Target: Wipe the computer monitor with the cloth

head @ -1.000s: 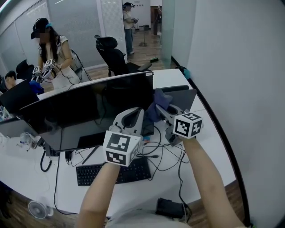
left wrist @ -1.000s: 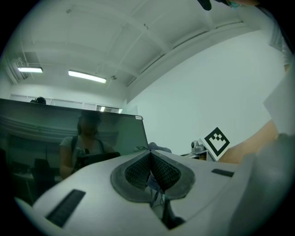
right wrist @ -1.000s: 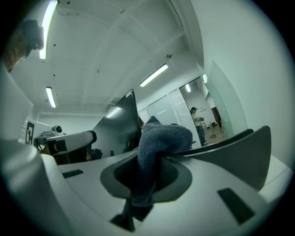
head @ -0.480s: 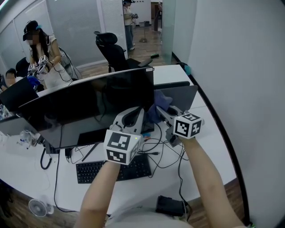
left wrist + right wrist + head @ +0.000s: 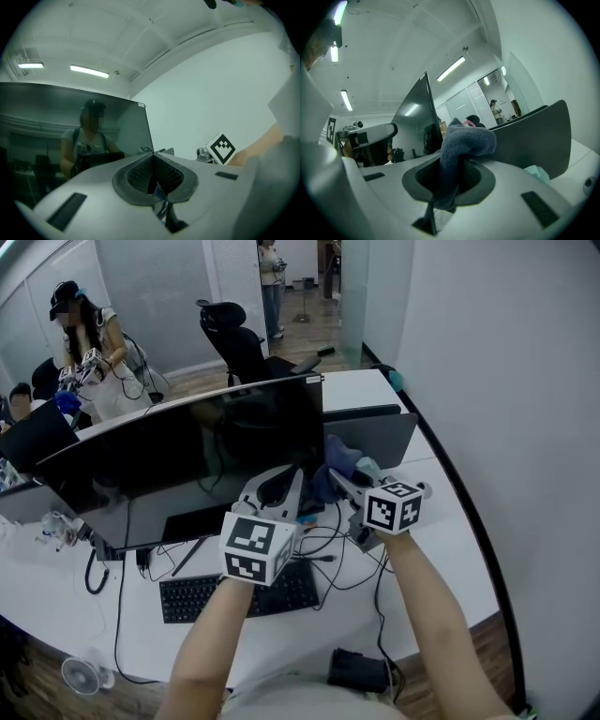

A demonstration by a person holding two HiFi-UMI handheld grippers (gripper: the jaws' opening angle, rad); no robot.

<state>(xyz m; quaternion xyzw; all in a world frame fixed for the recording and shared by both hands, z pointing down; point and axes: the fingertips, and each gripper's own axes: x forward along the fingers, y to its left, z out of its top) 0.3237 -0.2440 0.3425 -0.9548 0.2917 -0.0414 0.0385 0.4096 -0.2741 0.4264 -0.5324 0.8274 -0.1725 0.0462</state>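
Nearest, over the keyboard [image 5: 234,596] on the desk [image 5: 450,540]: holding the left gripper [image 5: 292,479] up, jaws pressed together on nothing, near the right end of the monitor [image 5: 187,465]. Alongside, pinching the blue cloth [image 5: 339,457] in the right gripper [image 5: 339,480], bunched above the jaws by the screen's right edge. Beyond, a chair [image 5: 239,343].

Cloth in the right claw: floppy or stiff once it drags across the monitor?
Probably floppy: the cloth bunches and folds over above the right claw. Likely light, with a soft knit texture, so it should drag, not slip, on the monitor.
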